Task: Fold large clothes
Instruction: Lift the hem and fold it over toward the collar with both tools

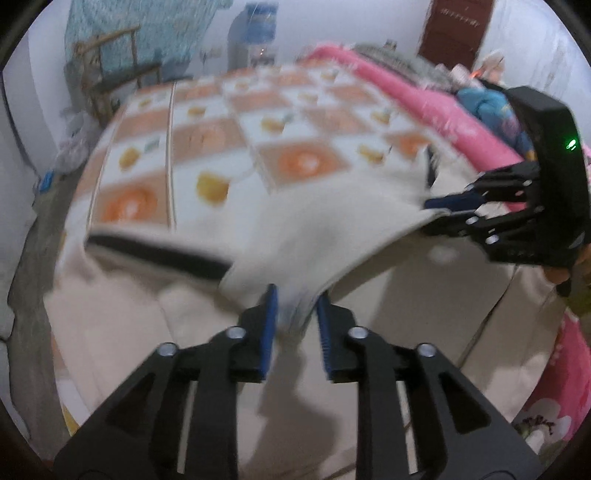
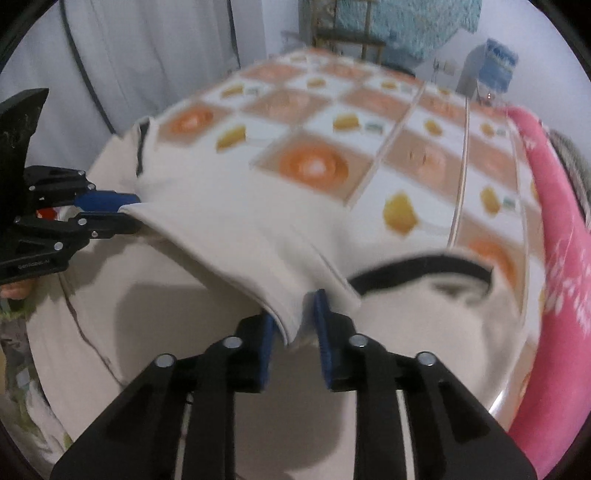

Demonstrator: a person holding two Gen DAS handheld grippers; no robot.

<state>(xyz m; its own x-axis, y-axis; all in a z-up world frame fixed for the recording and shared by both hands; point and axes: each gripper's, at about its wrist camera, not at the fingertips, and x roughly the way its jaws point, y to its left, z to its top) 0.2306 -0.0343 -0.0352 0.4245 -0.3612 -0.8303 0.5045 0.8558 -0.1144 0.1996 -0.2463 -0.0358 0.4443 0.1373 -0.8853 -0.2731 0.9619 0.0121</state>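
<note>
- Left gripper (image 1: 294, 314): we hold its blue pads narrowly apart, with a bunched fold of the cream garment (image 1: 332, 225) pinched between them.
- Right gripper (image 2: 294, 317): we hold it likewise, narrow, with the garment's hemmed edge clamped between its pads.
- Cream garment: a large, pale piece with a black-trimmed neckline (image 2: 424, 267). It is lifted at two points and stretched between our two grippers, the raised edge folding over the lower part, which lies flat on the bed.
- Bedspread (image 1: 221, 122): white and orange checks with fruit motifs; it covers the bed beyond the garment.
- Pink blanket (image 2: 565, 240): heaped along the bed's side, next to the bedspread.
- Water dispenser (image 1: 255, 33): against the far wall, blurred.
- Wooden chair (image 1: 110, 70): stands beyond the bed's far corner.
</note>
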